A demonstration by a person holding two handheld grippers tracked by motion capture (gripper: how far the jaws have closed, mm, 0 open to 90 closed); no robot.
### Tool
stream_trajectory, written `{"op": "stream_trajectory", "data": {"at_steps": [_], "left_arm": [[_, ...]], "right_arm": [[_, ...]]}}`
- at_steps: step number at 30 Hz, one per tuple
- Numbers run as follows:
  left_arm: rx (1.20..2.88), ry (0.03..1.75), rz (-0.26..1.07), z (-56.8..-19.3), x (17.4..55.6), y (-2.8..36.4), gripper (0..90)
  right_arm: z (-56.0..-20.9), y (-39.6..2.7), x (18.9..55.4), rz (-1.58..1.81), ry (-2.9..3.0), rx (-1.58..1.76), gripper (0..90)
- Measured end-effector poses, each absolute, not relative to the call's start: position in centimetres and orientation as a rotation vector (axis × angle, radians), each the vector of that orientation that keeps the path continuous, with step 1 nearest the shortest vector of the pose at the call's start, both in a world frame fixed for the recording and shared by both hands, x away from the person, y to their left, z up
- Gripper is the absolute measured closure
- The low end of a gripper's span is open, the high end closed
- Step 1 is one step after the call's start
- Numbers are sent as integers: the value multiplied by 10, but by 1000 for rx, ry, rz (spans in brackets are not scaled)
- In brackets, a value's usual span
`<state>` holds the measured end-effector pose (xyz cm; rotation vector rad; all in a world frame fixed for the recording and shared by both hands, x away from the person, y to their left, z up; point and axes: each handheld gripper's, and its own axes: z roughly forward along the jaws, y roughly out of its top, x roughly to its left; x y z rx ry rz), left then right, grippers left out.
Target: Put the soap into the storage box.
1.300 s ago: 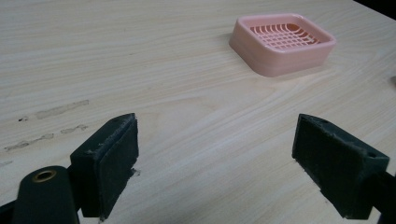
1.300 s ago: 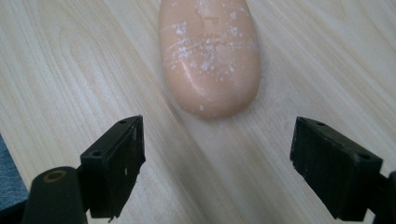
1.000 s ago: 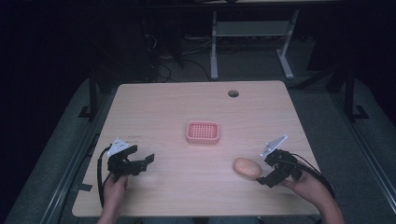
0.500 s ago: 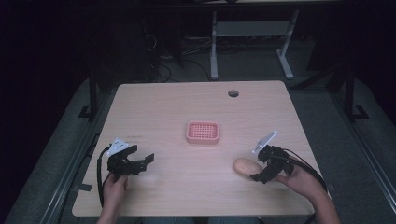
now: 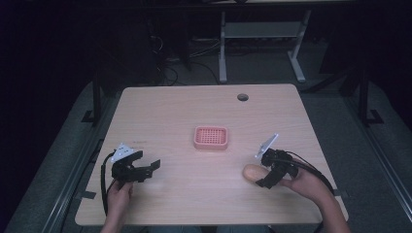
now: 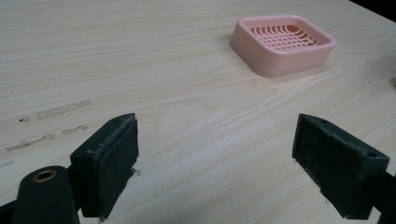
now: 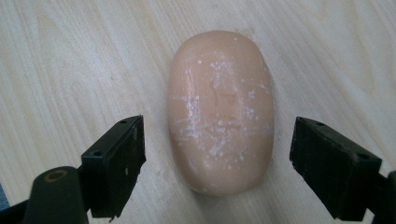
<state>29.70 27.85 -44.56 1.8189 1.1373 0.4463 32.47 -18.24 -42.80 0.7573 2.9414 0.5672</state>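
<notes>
- The desk [image 5: 194,111] has a pale wood-grain top with rounded corners; a small dark round hole [image 5: 242,97] sits near its far edge, and the left gripper view shows a few faint scuff marks [image 6: 51,112] on the grain.
- A pink plastic soap dish [image 5: 211,138] rests near the middle of the desk: a rounded rectangle with thick smooth walls and a slotted grid floor that dips toward its centre.
- A bar of soap [image 5: 253,172] lies flat on the desk at the front right, well apart from the dish. It is a smooth peach-coloured oval, domed on top, flecked and streaked with dry white residue, with a faint mark pressed into its face.
- The right gripper [image 5: 266,174], held in the person's right hand [image 5: 303,182], has its jaws spread wide on either side of the soap's near end, each flat black pad standing clear of it with bare wood between.
- The left gripper [image 5: 148,170], held in the left hand [image 5: 118,194] at the front left, is spread wide over bare desk, holding nothing; its black pads look matte with slightly rough, worn edges.
- A black cable [image 5: 104,179] loops from the left gripper.
</notes>
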Motion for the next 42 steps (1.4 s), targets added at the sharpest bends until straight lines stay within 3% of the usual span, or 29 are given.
{"op": "stream_trajectory", "data": {"at_steps": [22, 30, 42], "left_arm": [[1808, 1143, 445, -446, 297, 279, 142], [1805, 1145, 444, -446, 297, 279, 143], [1797, 1147, 435, -445, 297, 280, 143]], "right_arm": [[-440, -162, 338, 393, 3014, 713, 232], [-441, -156, 340, 348, 3026, 680, 307], [-441, -153, 340, 311, 3027, 660, 316]]}}
